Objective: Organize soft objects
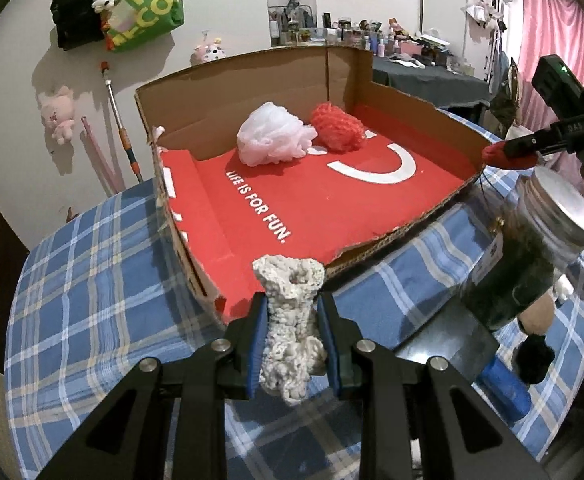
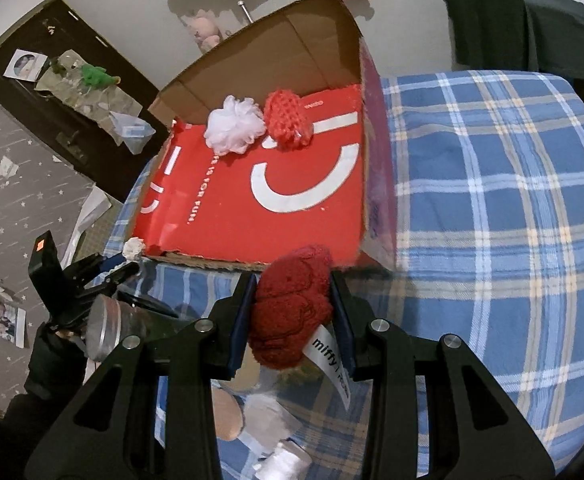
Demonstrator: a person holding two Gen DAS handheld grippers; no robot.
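- Left wrist view: the left tongs (image 1: 292, 344) are pinching a cream knitted piece (image 1: 292, 320) across its waist, with loose ends above and below the pads. Risk: the grip takes a narrow band of squashy yarn, so the piece may slide or sag out during a jolt.
- Right wrist view: the right tongs (image 2: 293, 320) are pinching a dark red knitted toy (image 2: 292, 312), its white label (image 2: 331, 364) hanging below. Risk: the label may catch on the torn front edge of the cardboard box (image 2: 252, 52) as the toy crosses it.
- Both held items are short of the box, above the blue plaid surface (image 2: 491, 200), near its low front wall. Risk: an early release would leave either item on the cloth or straddling the rim.
- A white mesh puff (image 1: 274, 136) and an orange-red crocheted ball (image 1: 337, 128) sit touching each other at the back of the box. Risk: a careless drop against them could nudge them; the red floor in front of them is free and is judged the safer landing area.
- A metal-lidded jar (image 1: 531, 248) lies between the two tongs, beside the box. Risk: contact from either tool could knock or roll it.
- The two tools converge on one opening. Risk: collision if both enter together.
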